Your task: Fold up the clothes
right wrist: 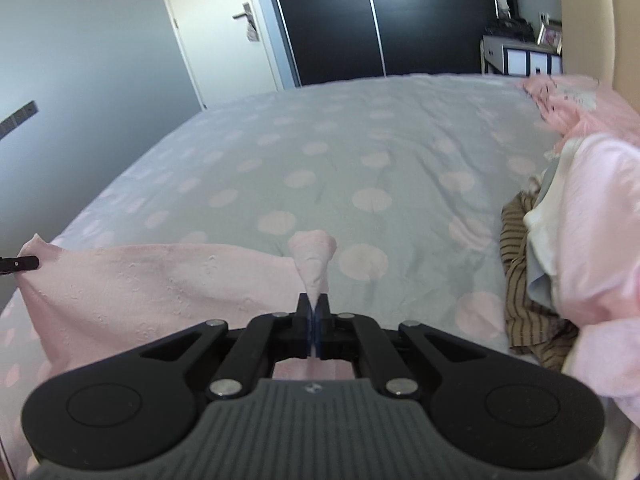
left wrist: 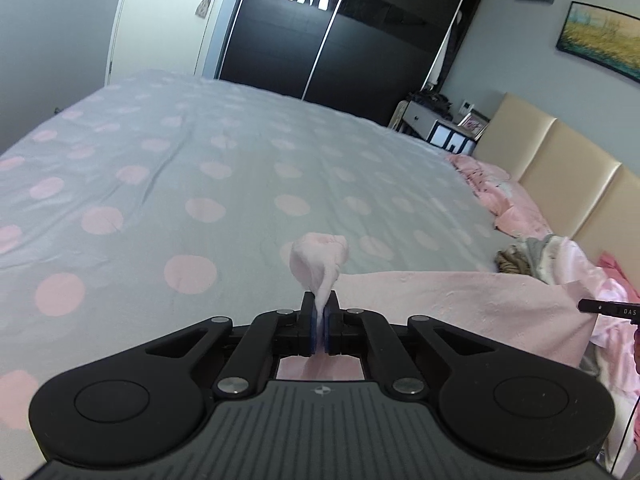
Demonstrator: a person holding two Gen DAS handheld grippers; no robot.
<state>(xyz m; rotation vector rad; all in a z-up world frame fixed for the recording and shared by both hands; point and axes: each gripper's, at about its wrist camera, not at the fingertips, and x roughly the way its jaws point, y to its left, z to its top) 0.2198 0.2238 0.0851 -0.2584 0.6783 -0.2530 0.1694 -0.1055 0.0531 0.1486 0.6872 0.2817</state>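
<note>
A pale pink textured garment [left wrist: 460, 300] is stretched between both grippers above the bed. My left gripper [left wrist: 320, 300] is shut on one corner of it, and a bunched tuft of cloth sticks out past the pads. My right gripper [right wrist: 313, 302] is shut on the other corner, with a similar tuft above the fingertips. In the right wrist view the pink garment [right wrist: 152, 284] spans left to the other gripper's tip [right wrist: 24, 263] at the frame edge. In the left wrist view the right gripper's tip [left wrist: 600, 306] shows at the far right.
The bed [left wrist: 200, 168] has a grey cover with pink dots. A pile of clothes [right wrist: 560, 240], striped brown, white and pink, lies at the right. A pink quilt [left wrist: 500, 192] is by the beige headboard [left wrist: 560, 168]. A dark wardrobe [left wrist: 340, 40] stands beyond the bed.
</note>
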